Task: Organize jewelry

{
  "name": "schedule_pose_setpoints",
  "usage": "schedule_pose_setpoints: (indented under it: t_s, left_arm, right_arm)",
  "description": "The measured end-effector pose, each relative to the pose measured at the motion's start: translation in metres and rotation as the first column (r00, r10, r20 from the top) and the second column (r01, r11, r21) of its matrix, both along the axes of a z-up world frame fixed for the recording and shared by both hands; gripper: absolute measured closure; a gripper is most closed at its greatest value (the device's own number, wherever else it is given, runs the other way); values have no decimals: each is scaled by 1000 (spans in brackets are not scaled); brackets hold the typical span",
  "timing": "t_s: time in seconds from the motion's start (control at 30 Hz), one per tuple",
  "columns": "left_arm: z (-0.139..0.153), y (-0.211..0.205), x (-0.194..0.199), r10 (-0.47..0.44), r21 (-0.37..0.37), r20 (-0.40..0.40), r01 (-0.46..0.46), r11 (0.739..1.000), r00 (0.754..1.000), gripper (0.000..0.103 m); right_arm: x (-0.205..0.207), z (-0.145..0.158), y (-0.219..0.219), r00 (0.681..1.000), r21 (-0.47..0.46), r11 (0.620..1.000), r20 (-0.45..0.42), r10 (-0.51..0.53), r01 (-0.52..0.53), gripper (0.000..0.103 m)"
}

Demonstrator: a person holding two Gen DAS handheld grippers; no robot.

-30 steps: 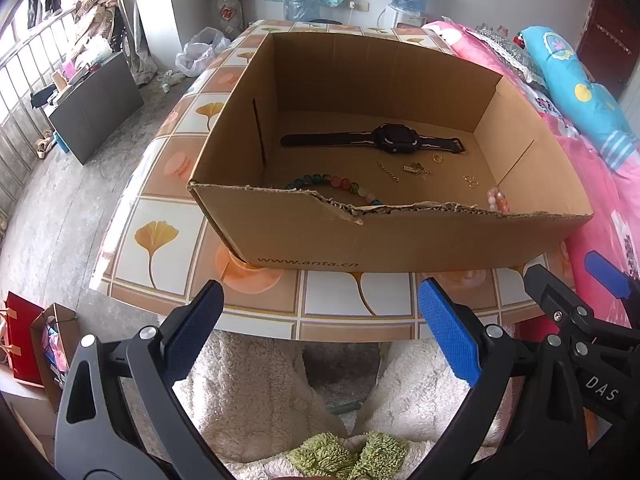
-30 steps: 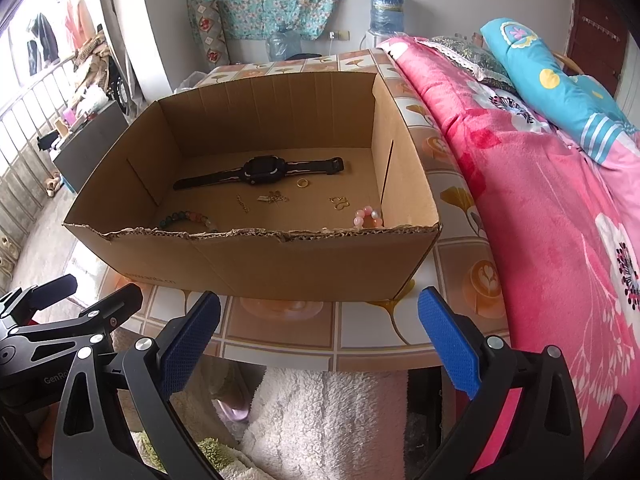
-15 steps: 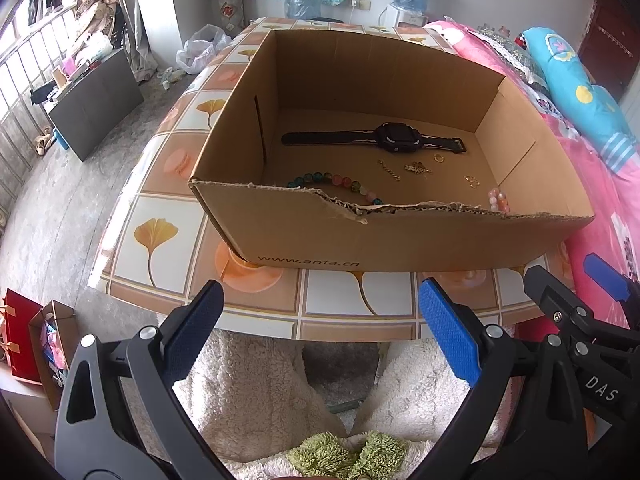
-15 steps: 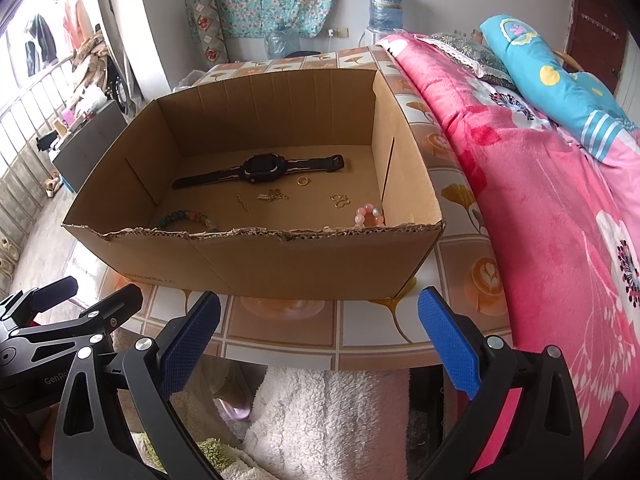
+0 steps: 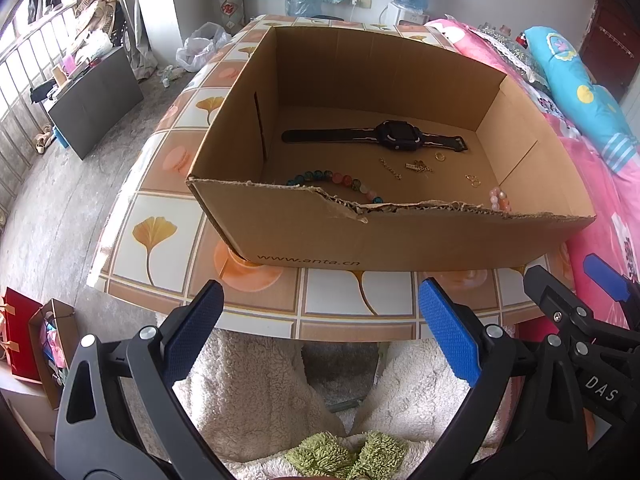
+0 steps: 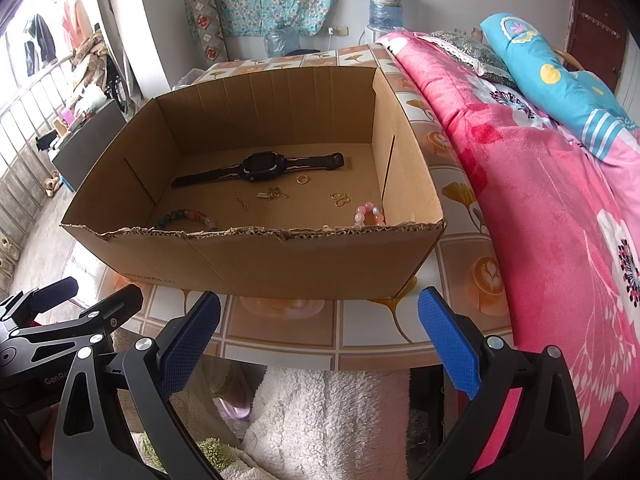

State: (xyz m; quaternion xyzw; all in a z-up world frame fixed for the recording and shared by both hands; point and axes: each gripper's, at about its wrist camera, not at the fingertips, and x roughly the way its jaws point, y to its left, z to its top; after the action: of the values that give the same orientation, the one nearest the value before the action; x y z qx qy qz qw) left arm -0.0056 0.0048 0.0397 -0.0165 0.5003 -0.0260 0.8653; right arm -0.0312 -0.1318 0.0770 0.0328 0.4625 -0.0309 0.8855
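Bright daylight (left side), sharp, fisheye-warped edges

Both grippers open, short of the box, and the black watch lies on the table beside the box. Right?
Not quite: the black watch lies inside the cardboard box, near its far wall, as the right wrist view shows. The left gripper and right gripper are indeed open, short of it.

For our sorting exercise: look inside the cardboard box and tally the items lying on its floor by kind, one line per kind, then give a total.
Watches: 1, the black watch
Bead bracelets: 2, the multicoloured bracelet and the pink bracelet
Gold chain pieces: 2, the short chain and the chain cluster
Gold rings: 1, the plain ring
Gold looped pieces: 1, the looped piece, kind unclear
Total: 7
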Motion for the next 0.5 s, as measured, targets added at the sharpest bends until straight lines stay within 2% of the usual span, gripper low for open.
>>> schedule_pose_setpoints:
  t_s: [0.5]
  left_arm:
    - [0, 0, 0, 0, 2, 0, 0, 1000, 1000, 9]
  right_arm:
    - [1, 0, -1, 1000, 2, 1000, -2, 0, 0, 7]
